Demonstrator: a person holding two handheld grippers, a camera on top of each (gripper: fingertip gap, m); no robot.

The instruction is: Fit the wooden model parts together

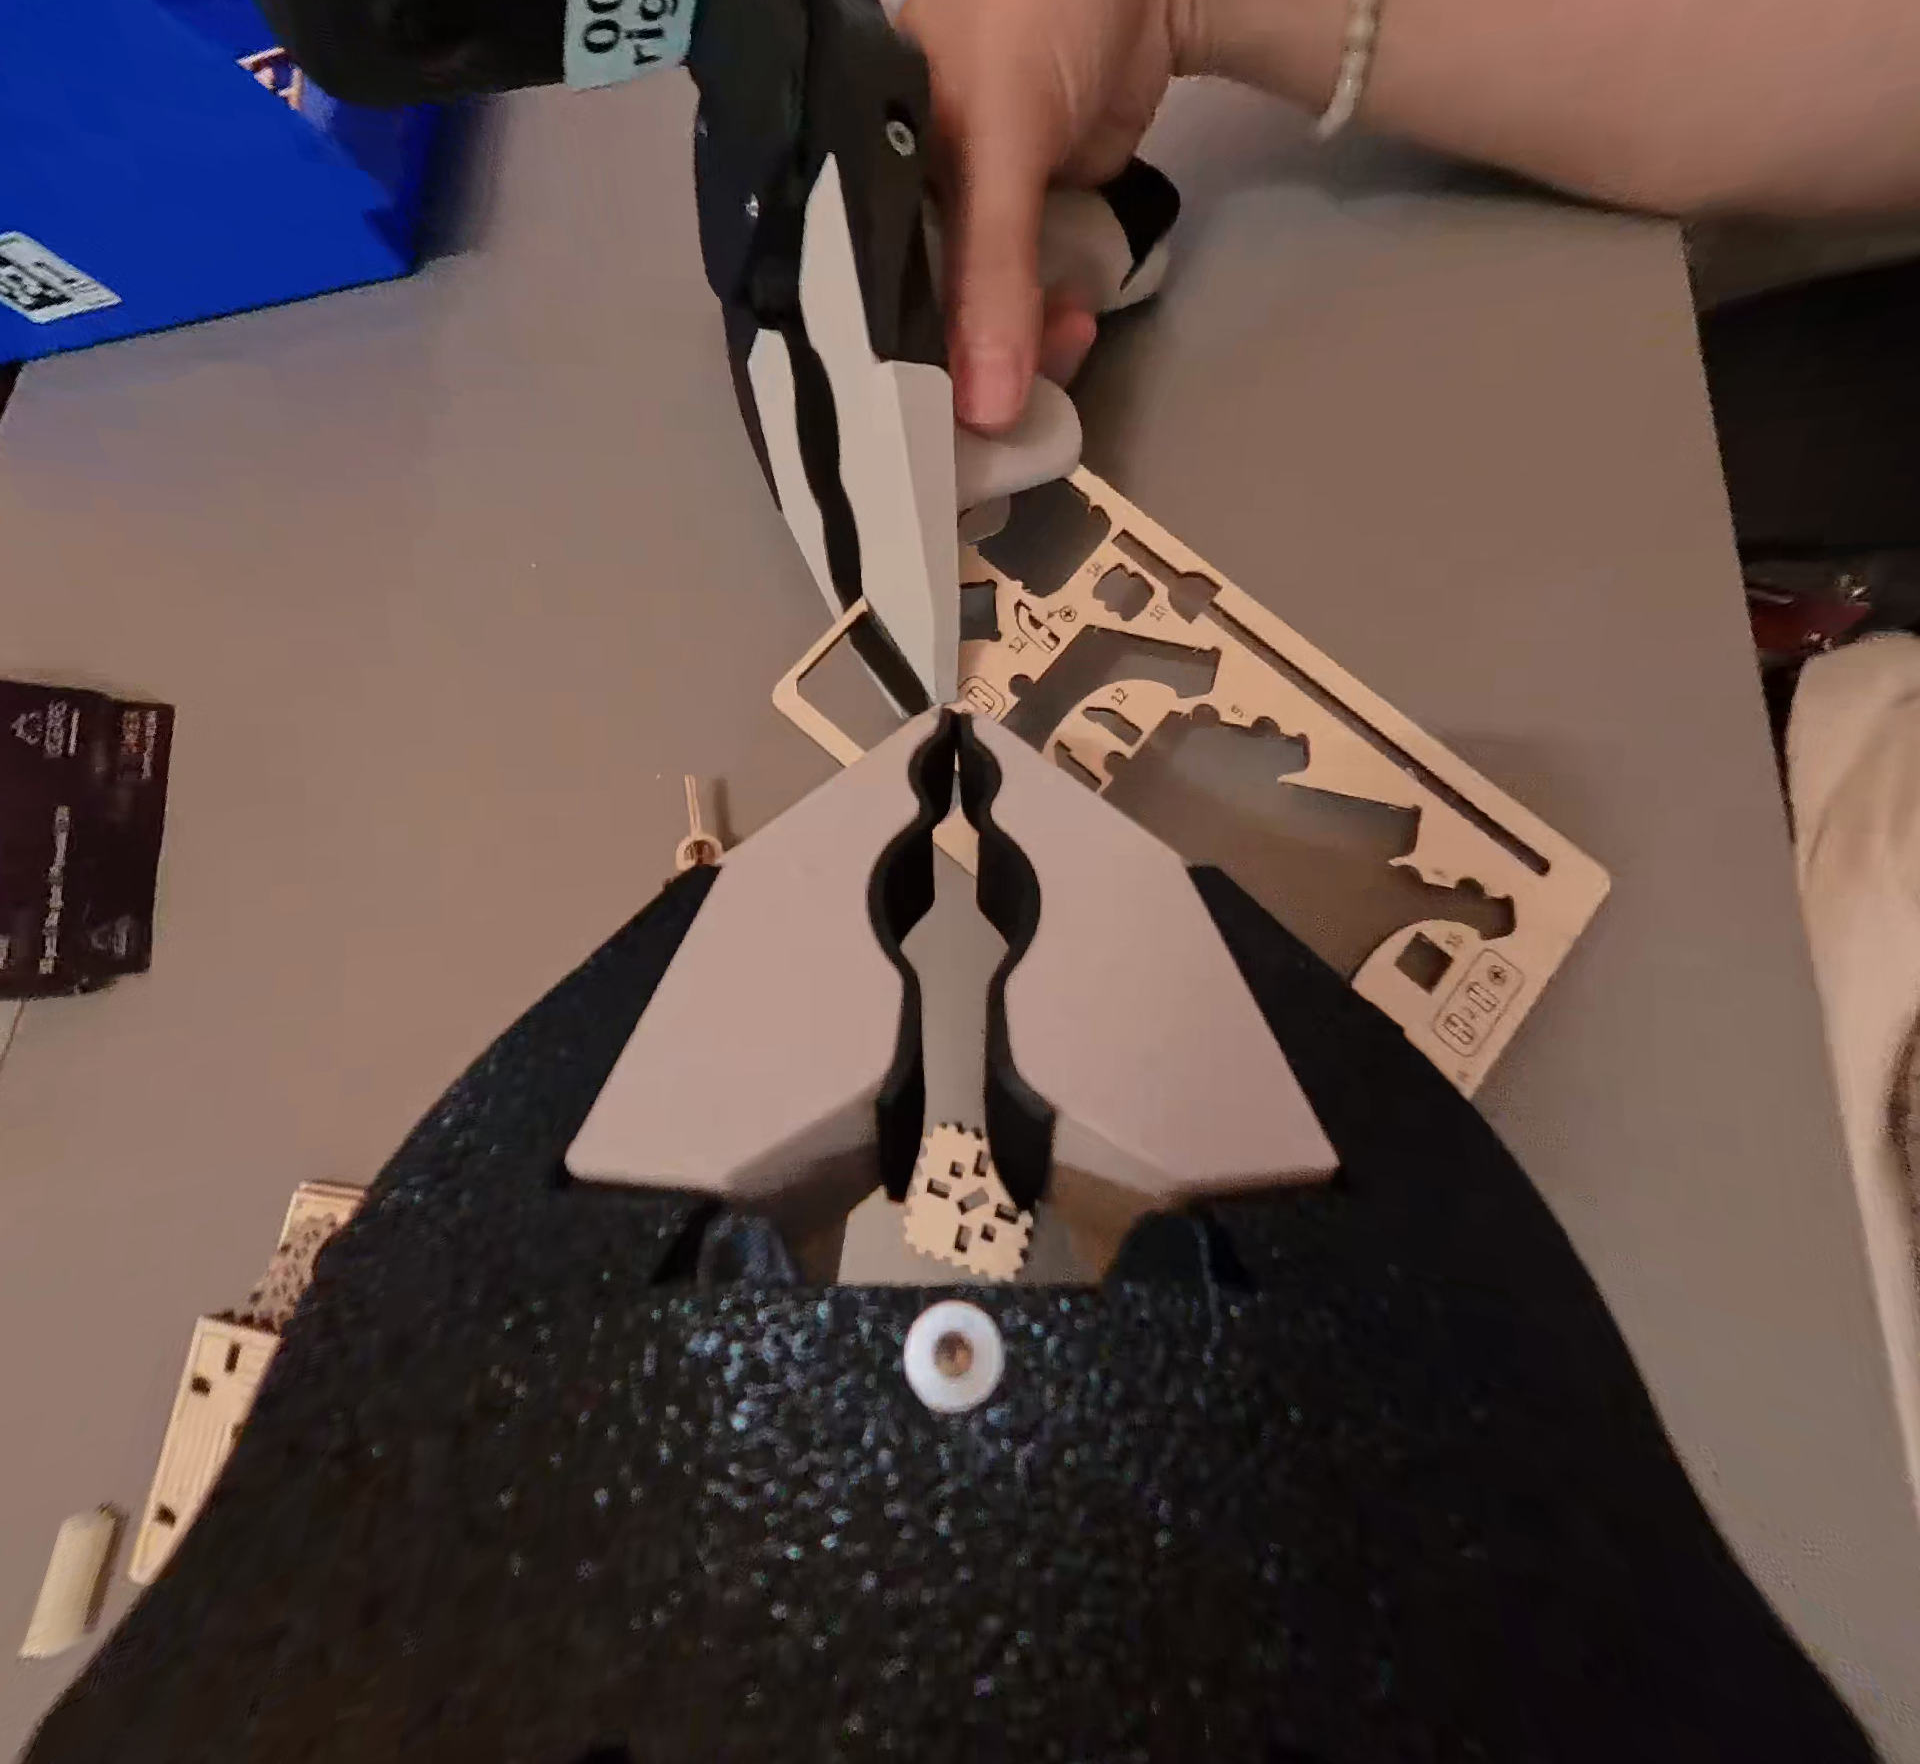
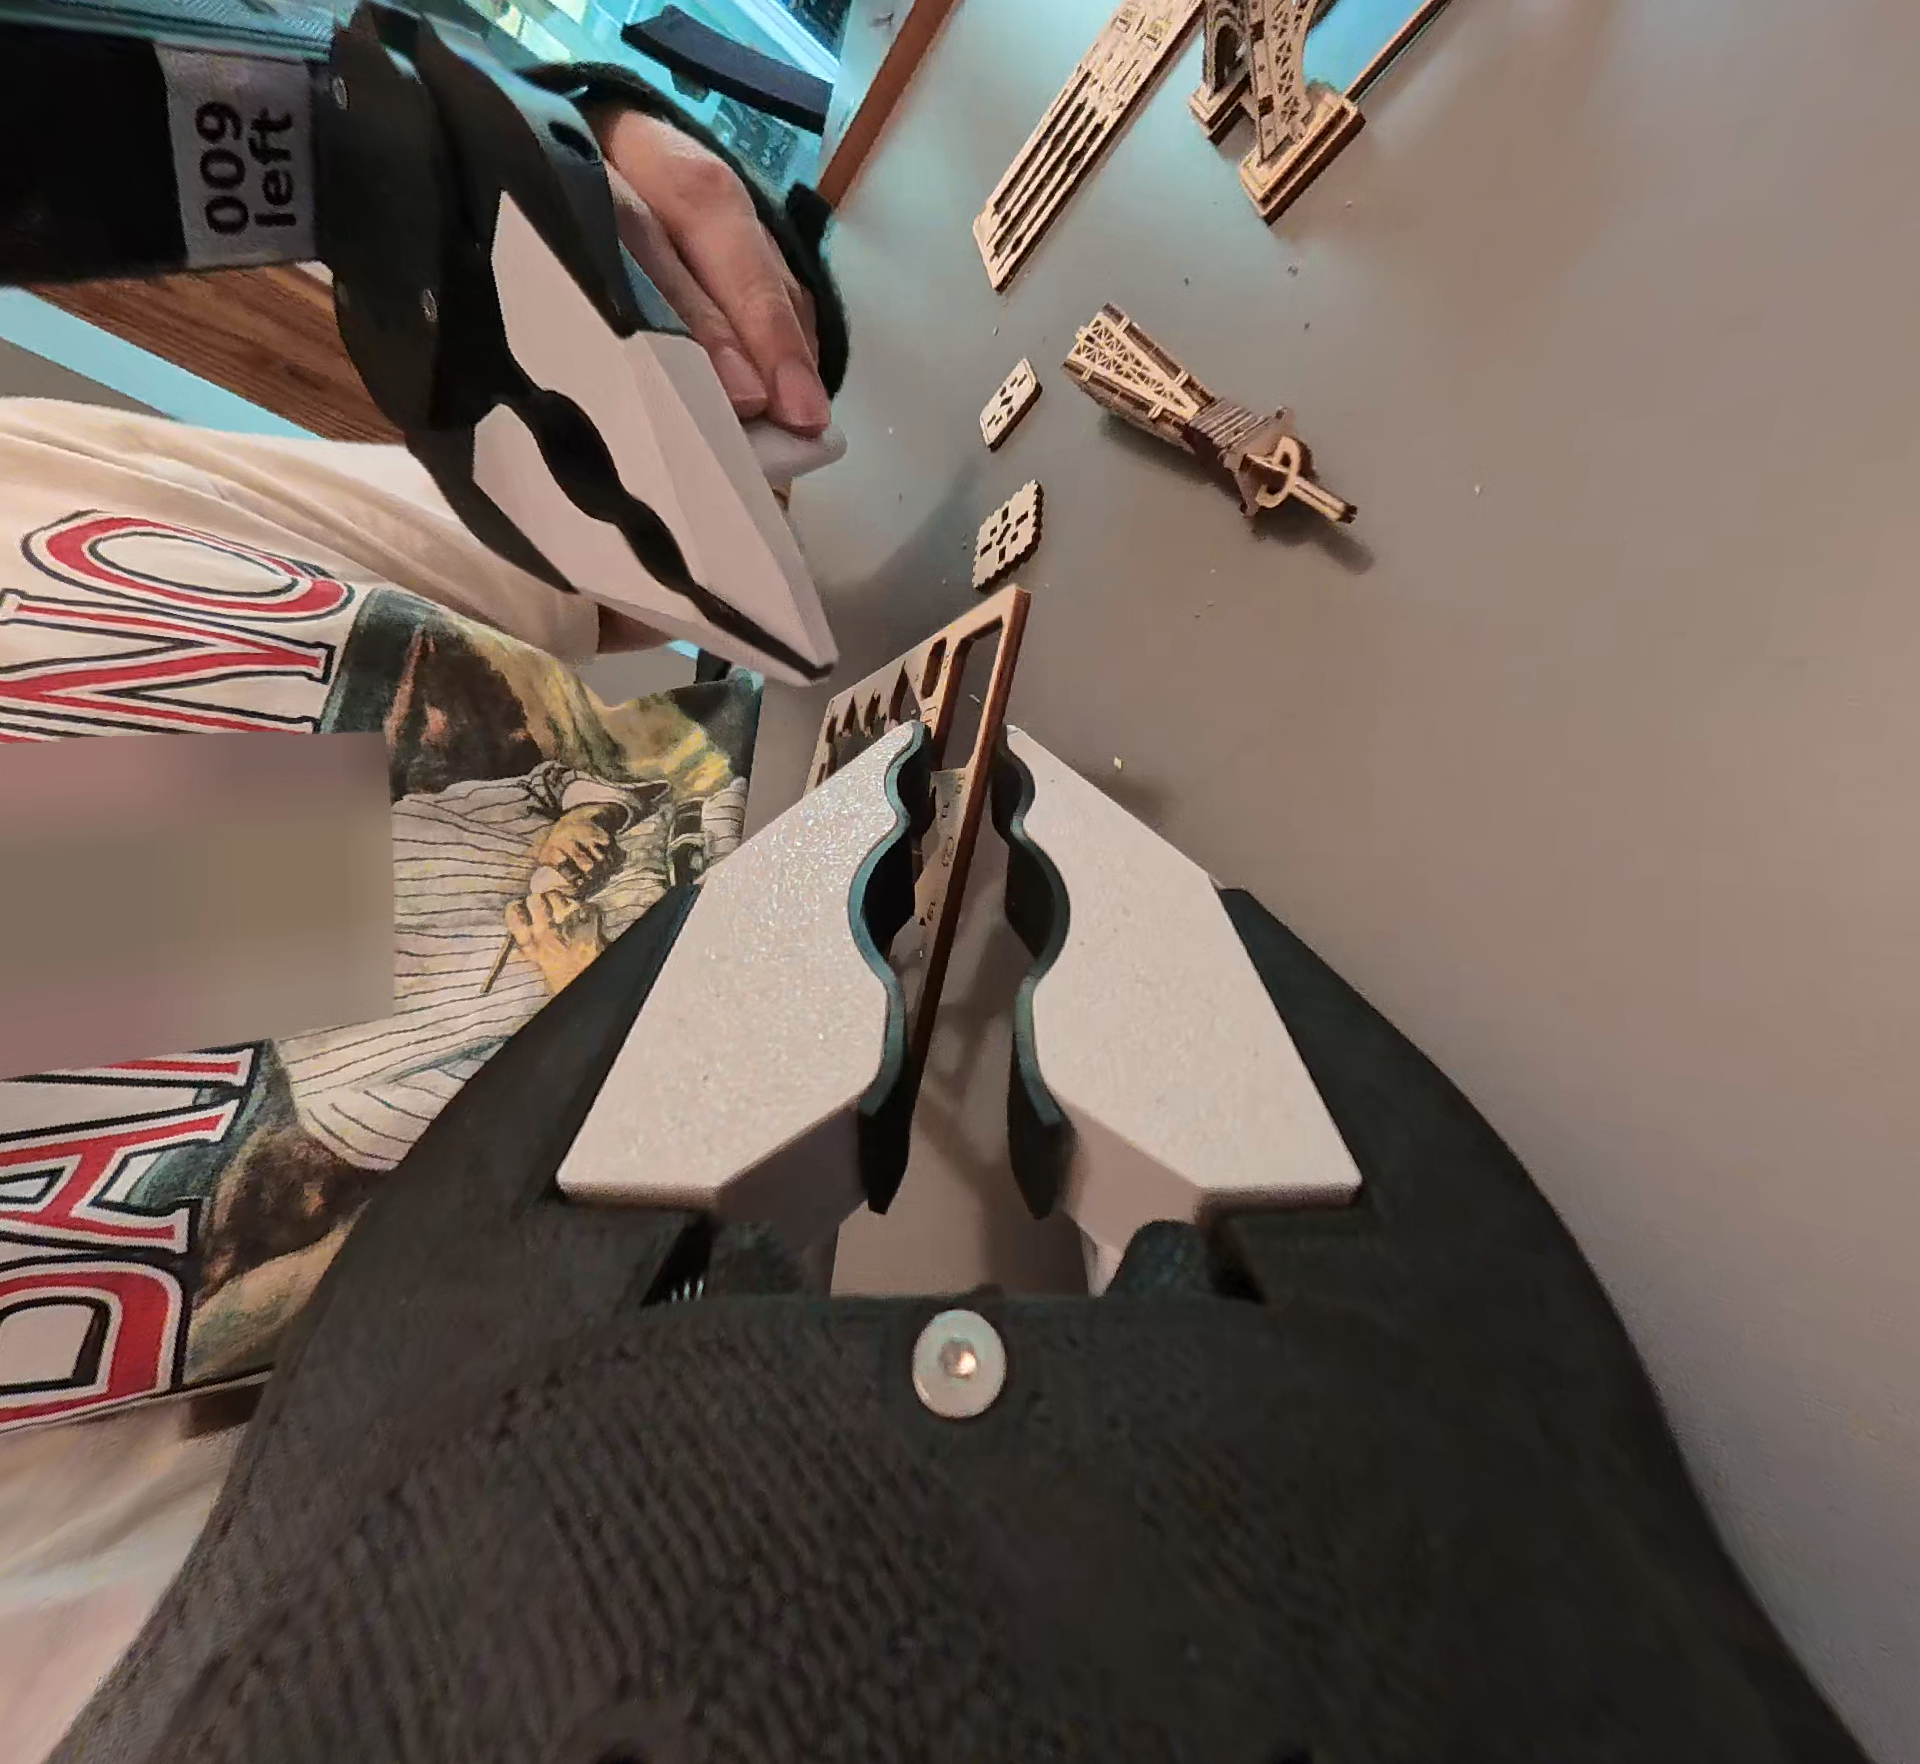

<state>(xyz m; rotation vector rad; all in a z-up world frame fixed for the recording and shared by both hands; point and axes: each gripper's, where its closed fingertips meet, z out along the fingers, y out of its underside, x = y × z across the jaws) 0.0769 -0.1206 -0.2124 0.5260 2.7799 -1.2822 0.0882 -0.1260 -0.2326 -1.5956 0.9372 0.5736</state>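
Observation:
A thin wooden sheet (image 1: 1299,810) with several parts cut out lies on the grey table (image 1: 416,675). My right gripper (image 2: 958,746) straddles one corner of the sheet (image 2: 982,675), which runs slanted between the pads. There is room beside it, so the jaws stand open around it. In the left wrist view the right gripper (image 1: 930,691) comes down from the top onto that corner. My left gripper (image 1: 951,727) is shut, with its tips right at the right gripper's tips over the same corner. It also shows shut in the right wrist view (image 2: 821,665).
A toothed wooden square (image 2: 1008,535), a small plate (image 2: 1010,403), a tower top (image 2: 1205,426), a tower base (image 2: 1299,21) and a slatted panel (image 2: 1081,125) lie farther off. A blue bin (image 1: 156,104) stands at back left and a dark card (image 1: 78,841) at left. The table edge (image 1: 1714,467) is at right. My two grippers' fingertips are within a few centimetres of each other. Both grippers' tips are roughly 15 centimeters from the tower base (image 2: 1299,21).

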